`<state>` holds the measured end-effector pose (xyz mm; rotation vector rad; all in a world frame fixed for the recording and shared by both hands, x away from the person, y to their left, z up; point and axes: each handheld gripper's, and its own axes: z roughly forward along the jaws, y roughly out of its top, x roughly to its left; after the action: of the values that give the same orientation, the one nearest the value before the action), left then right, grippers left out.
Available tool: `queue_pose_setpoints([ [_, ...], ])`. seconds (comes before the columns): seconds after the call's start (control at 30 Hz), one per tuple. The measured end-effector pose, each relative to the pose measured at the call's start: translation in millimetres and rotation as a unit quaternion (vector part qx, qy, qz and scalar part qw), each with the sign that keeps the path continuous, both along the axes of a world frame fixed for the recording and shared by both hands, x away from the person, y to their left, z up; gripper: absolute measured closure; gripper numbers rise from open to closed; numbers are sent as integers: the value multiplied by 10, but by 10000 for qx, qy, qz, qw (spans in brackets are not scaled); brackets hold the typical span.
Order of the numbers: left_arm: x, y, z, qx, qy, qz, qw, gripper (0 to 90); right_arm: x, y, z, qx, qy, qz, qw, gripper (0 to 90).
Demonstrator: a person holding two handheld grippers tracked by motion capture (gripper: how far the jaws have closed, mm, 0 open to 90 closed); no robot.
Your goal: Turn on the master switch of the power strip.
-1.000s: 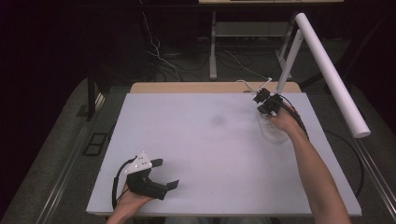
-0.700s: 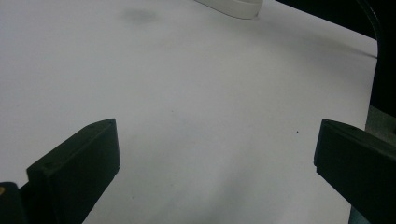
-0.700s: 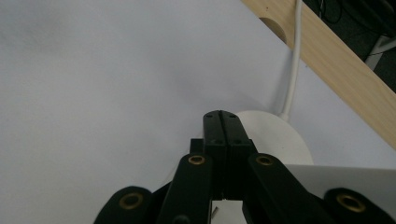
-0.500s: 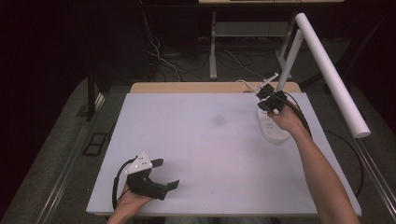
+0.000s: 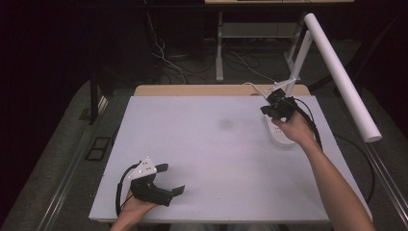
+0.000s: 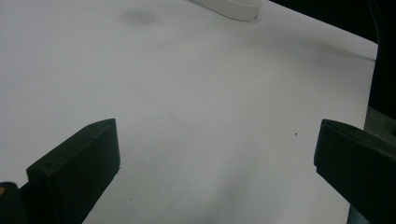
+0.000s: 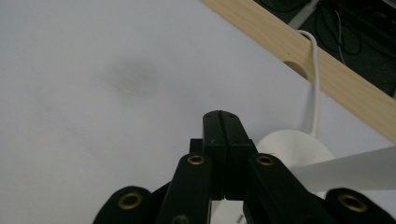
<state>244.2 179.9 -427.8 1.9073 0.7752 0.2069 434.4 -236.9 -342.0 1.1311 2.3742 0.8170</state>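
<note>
A white desk lamp stands at the table's far right, with an oval base point(image 5: 279, 138), a slanted arm point(image 5: 298, 62) and a long tube head point(image 5: 342, 79). My right gripper point(image 5: 273, 109) hovers above the far end of that base, close to the arm's foot, jaws shut with nothing between them. In the right gripper view the closed jaws point(image 7: 221, 122) point over the round base point(image 7: 292, 148), and the lamp's arm point(image 7: 359, 170) crosses at the right. My left gripper point(image 5: 172, 179) rests open on the table near the front left; its jaws point(image 6: 215, 158) stand wide apart over bare surface.
The white table top point(image 5: 202, 159) has a faint dark smudge point(image 5: 225, 124) near its middle. A wooden strip point(image 5: 192, 90) runs along the far edge, and the lamp's white cable point(image 7: 316, 79) passes through a notch in it. Cables lie on the floor behind.
My right gripper has risen from the lamp base and shifted toward the far edge, still shut. The left gripper has stayed put.
</note>
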Motion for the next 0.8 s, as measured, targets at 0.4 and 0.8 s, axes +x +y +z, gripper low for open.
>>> queue_pose_setpoints([
  [0.4, 7, -17, -2, -6, 5, -27, 10000, 0, -340, -54, -16, 625, 3, -114, 9980, 418],
  [0.8, 13, -16, -4, -69, 8, 4, 10000, 0, -847, -97, -15, 1249, -19, 291, 9917, 0],
])
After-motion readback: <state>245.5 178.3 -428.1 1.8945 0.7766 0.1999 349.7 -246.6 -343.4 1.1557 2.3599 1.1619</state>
